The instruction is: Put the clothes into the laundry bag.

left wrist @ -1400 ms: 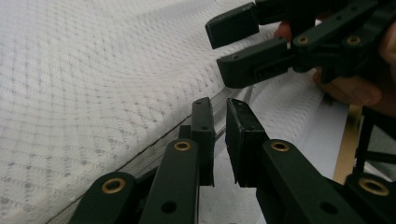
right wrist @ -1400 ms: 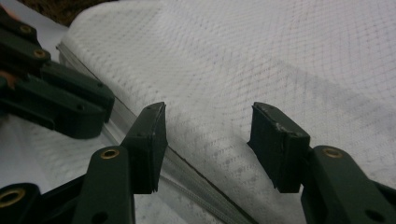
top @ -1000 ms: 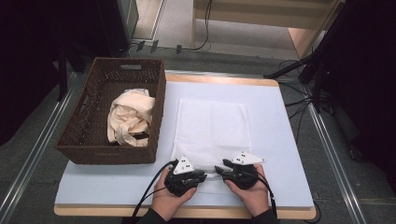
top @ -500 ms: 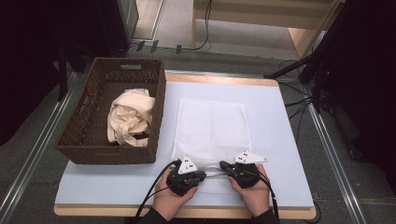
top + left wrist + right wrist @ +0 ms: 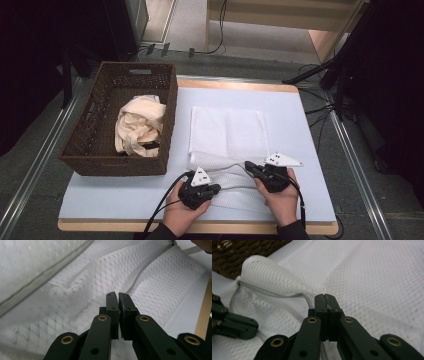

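White mesh laundry bag [image 5: 227,135], flat on tabltop [image 5: 125,200], beside wicker basket [image 5: 100,155].
Near hem pinched: left gripper [image 5: 216,188] and right gripper [image 5: 248,166] fingers clenched on mesh, right just closed; hands low, facing inward.

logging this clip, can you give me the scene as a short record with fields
work surface: table with a pale blue top
main item: white mesh bag, flat, near edge lifted
left tongs: shut on the bag's near edge
right tongs: shut on the same edge, beside the grey zip
basket: brown wicker, left of the bag
basket contents: cream cloth, crumpled
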{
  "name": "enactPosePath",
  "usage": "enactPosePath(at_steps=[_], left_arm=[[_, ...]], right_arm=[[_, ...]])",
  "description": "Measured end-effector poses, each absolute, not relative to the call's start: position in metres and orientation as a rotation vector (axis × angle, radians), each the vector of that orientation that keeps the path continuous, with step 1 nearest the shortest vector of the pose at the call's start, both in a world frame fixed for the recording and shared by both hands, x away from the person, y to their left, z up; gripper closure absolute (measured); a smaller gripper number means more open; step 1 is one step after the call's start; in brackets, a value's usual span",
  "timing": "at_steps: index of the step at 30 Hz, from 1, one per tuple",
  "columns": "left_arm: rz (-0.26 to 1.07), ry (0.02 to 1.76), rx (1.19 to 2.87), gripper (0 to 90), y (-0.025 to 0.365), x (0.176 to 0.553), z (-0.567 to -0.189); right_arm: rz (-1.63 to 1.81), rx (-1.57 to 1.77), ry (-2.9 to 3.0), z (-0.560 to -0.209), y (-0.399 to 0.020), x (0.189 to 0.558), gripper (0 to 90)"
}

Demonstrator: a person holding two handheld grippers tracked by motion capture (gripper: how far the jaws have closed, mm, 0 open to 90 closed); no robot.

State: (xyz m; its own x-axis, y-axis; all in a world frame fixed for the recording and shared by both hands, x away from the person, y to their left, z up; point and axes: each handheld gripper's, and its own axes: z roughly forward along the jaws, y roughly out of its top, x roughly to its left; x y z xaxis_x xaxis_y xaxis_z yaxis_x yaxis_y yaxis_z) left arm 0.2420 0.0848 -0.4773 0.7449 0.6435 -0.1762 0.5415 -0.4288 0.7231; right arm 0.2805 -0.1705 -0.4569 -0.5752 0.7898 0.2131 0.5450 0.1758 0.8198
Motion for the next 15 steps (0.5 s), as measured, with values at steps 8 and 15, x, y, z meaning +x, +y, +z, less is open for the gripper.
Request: enactPosePath(at_steps=[8, 15], left_arm=[[0.177, 0.881, 2.131, 88.1, 0.084, 0.241, -0.477], [0.16, 0.883, 2.134, 88.0, 0.085, 0.242, -0.478]], right_arm=[[1.302, 1.361, 2.199, -0.473, -0.174, 0.306, 85.4], [1.409, 1.339, 2.234, -0.476, -0.174, 0.307, 52.0]])
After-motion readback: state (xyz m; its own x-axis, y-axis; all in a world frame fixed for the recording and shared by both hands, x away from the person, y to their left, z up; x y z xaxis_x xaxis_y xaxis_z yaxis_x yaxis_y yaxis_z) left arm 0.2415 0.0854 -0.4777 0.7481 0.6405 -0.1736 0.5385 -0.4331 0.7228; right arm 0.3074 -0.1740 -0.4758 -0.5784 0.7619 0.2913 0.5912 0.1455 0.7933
